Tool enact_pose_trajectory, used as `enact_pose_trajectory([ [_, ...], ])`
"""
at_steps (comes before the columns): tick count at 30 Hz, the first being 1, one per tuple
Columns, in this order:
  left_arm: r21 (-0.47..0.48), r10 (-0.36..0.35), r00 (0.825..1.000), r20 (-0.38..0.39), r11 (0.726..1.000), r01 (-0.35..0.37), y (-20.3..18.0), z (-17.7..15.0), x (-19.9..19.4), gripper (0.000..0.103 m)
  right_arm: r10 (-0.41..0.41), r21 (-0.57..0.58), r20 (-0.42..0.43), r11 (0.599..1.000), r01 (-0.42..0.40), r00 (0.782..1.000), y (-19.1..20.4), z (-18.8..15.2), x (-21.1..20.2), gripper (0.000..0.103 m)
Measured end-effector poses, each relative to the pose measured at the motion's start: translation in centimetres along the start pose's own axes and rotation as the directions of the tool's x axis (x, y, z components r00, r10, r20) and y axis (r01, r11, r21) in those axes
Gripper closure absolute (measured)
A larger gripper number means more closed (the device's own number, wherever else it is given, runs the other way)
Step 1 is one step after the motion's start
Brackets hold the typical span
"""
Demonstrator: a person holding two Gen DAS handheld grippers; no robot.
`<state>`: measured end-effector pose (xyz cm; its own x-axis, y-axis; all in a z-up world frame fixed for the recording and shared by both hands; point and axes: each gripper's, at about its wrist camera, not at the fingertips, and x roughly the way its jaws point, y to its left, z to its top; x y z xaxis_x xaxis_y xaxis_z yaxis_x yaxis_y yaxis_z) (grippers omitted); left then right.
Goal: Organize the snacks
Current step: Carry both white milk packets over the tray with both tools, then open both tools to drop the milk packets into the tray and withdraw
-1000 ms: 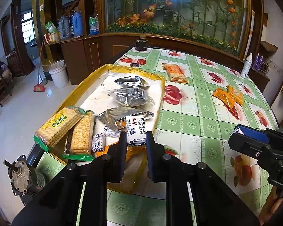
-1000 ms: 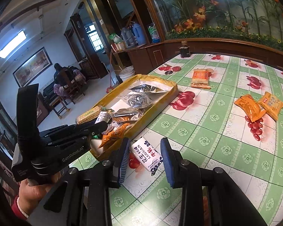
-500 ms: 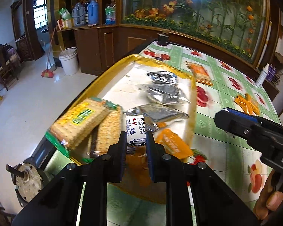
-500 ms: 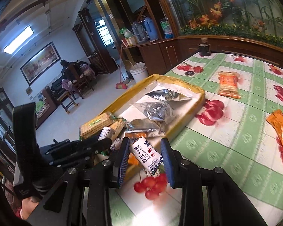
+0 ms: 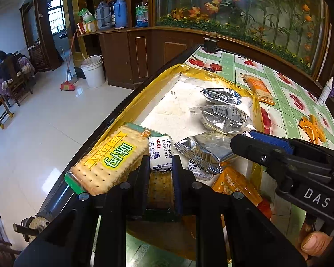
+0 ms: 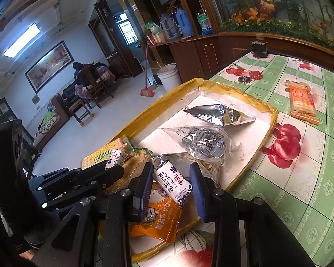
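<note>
Both grippers are pinching little white nougat packs, left gripper [image 5: 160, 166] and right gripper [image 6: 170, 183], hanging over the yellow tray [image 6: 263, 133]. I'd drop low over a bare spot before letting go, so they land flat

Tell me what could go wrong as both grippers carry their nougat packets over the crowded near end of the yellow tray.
1. The right gripper pinches its nougat packet askew, so it may slip early.
2. The left gripper and its packet sit close beside the right one; they could collide.
3. A drop onto the heaped cracker pack may slide off the yellow tray.
</note>
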<state>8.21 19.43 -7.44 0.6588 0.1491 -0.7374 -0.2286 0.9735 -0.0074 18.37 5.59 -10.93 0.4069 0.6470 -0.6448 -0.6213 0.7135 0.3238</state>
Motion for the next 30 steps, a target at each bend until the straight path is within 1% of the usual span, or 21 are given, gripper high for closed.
enact_pose_trajectory([
  [4,0.002,0.035,0.999,-0.004,0.999,-0.035,-0.2,0.2,0.3,0.086,0.0,-0.002,-0.006,1.0,0.0,1.0,0.1,0.2,0.5,0.066],
  [6,-0.005,0.026,1.0,-0.01,1.0,-0.027,-0.1,0.3,0.4,0.081,0.001,-0.005,-0.003,1.0,-0.001,1.0,0.2,0.2,0.4,0.065],
  [8,-0.003,0.021,1.0,-0.015,1.0,-0.021,-0.3,0.4,0.4,0.072,-0.003,-0.006,0.001,1.0,0.003,1.0,0.2,0.2,0.2,0.062],
  [9,0.003,0.024,1.0,-0.014,1.0,-0.024,-0.6,0.4,0.4,0.069,-0.002,-0.004,0.002,1.0,0.002,1.0,0.1,0.2,0.1,0.058],
  [11,0.015,0.029,1.0,-0.006,0.999,-0.029,-1.0,0.4,0.1,0.054,0.0,0.003,0.009,1.0,0.0,1.0,-0.2,0.1,-0.3,0.058],
  [12,0.021,0.031,1.0,0.002,0.999,-0.031,-1.2,0.4,-0.1,0.05,0.0,0.009,0.013,1.0,0.0,1.0,-0.5,0.1,-0.6,0.057],
  [13,0.027,0.037,0.999,0.012,0.999,-0.037,-1.5,0.4,-0.4,0.041,-0.001,0.016,0.021,1.0,0.0,1.0,-0.7,0.1,-1.1,0.057],
  [14,0.032,0.041,0.999,0.027,0.999,-0.042,-1.7,0.4,-0.8,0.035,-0.002,0.025,0.031,1.0,0.002,1.0,-1.1,0.0,-1.7,0.057],
  [16,0.035,0.054,0.997,0.056,0.998,-0.056,-2.0,0.5,-1.5,0.026,-0.008,0.04,0.052,0.999,0.006,0.999,-1.7,-0.2,-2.9,0.057],
  [20,0.026,0.04,0.997,0.065,0.999,-0.041,-2.4,0.7,-2.0,0.025,-0.036,0.085,0.084,0.996,0.029,0.996,-3.8,-0.8,-5.4,0.053],
  [26,0.056,0.029,0.997,0.072,0.998,-0.033,-4.3,0.8,-2.5,0.025,-0.088,0.164,0.105,0.984,0.07,0.991,-7.6,-2.1,-8.3,0.053],
  [30,0.078,0.015,0.997,0.08,0.997,-0.021,-5.8,0.9,-3.1,0.025,-0.122,0.214,0.113,0.972,0.096,0.986,-9.9,-3.5,-10.2,0.053],
])
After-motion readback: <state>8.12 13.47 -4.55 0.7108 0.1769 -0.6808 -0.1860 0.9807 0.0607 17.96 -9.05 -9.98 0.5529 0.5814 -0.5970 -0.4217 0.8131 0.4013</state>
